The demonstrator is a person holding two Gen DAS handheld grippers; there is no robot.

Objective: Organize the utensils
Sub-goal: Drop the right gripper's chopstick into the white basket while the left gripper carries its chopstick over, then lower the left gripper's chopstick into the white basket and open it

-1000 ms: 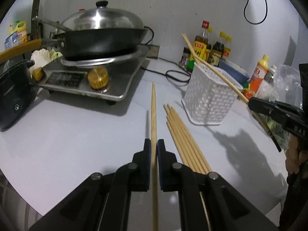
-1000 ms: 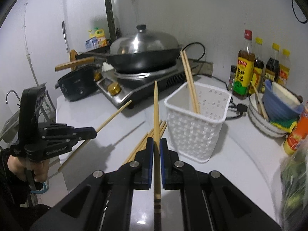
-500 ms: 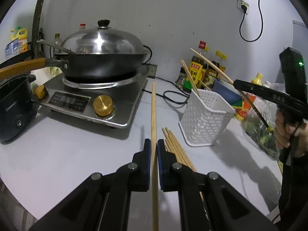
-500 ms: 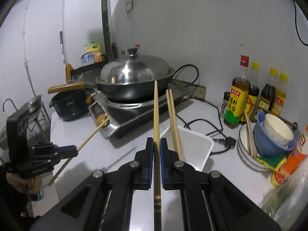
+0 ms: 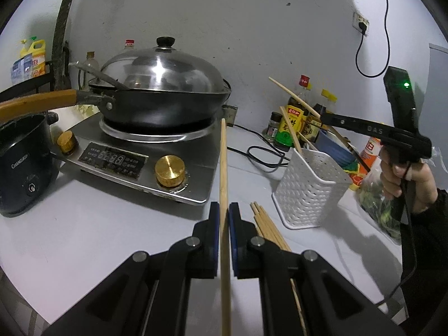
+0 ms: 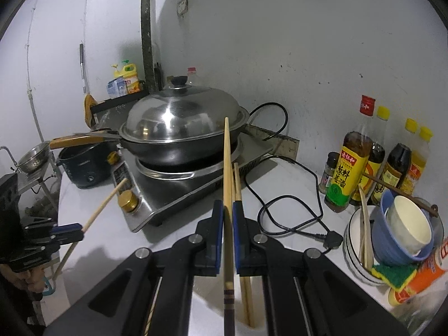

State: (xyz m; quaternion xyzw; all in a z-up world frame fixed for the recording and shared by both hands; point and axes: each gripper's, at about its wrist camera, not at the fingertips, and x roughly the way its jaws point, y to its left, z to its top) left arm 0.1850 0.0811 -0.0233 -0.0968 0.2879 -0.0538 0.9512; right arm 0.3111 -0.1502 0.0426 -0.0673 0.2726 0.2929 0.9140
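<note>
Two tools, left tool point(image 5: 224, 218) and right tool point(image 6: 228, 215), are each clenching one chopstick point(image 5: 223, 168), likely heading for the white basket point(image 5: 310, 190) at two o'clock on the bench point(image 5: 84, 224).

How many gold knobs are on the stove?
2. One gold knob sits on the stove, right of its display; the other is at its left end, beside the black pot. None seems hidden.

From where I stand, a scuffed, grey-white plastered wall point(image 5: 252, 28) fills twelve o'clock. A white wall socket point(image 5: 361, 23) with a black cord plugged in sits at two o'clock. At ten o'clock a dark vertical pipe point(image 6: 146, 28) climbs the corner. The smooth white countertop point(image 5: 84, 224) reflects dim, cool light.
</note>
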